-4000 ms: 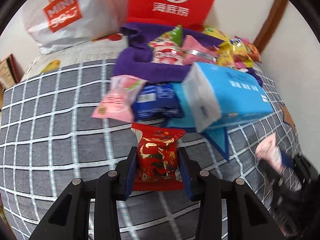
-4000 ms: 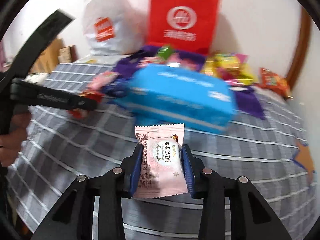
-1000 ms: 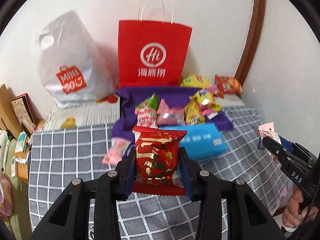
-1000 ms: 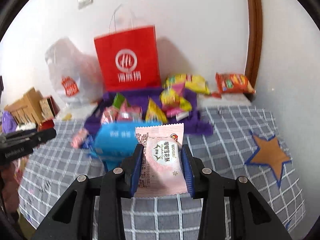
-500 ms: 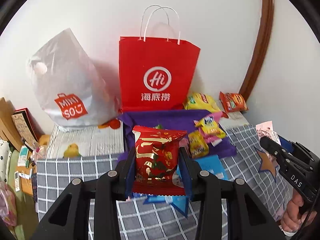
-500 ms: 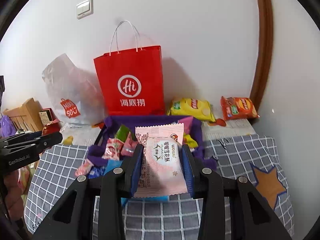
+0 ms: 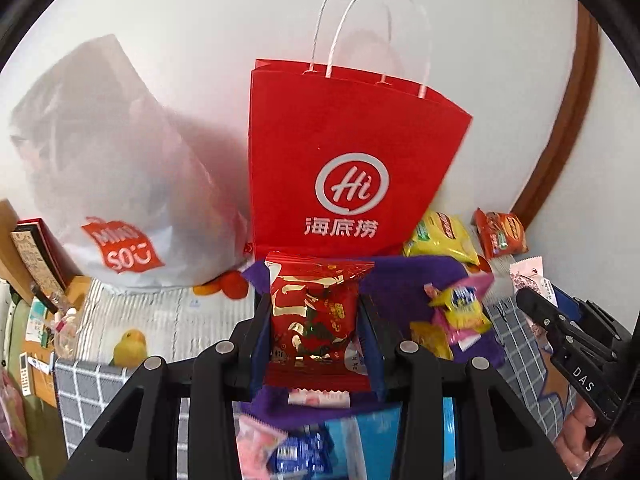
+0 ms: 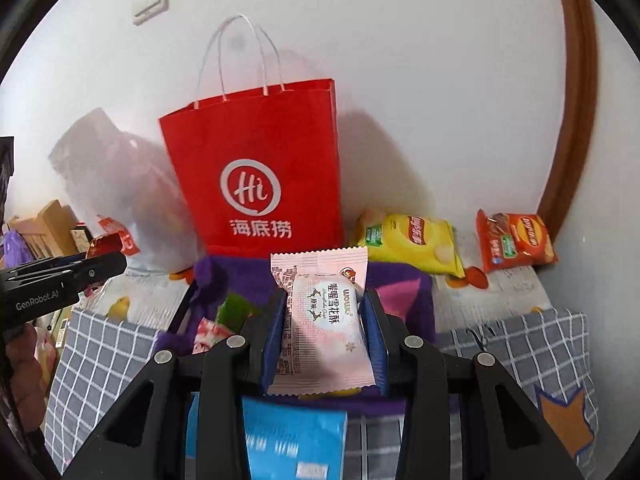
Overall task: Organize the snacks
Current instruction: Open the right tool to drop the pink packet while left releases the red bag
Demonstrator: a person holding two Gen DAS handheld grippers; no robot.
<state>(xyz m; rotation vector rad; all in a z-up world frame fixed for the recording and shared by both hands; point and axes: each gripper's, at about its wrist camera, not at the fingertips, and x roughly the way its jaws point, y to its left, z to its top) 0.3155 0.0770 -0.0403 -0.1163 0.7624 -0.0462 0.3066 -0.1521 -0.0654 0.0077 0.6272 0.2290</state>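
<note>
My left gripper is shut on a red and gold snack packet, held in the air in front of the red paper bag. My right gripper is shut on a pink snack packet, also raised, in front of the same red bag. Below both lies a purple felt basket with several snack packets, such as a yellow and pink one. The right gripper also shows at the right of the left wrist view, and the left gripper at the left of the right wrist view.
A white plastic bag stands left of the red bag. A yellow chip bag and an orange chip bag lie by the wall at the right. A blue tissue pack lies on the grey checked cloth below the grippers.
Both grippers have risen and come closer to the red bag, each still holding its packet. The table and basket have dropped lower in both views.
</note>
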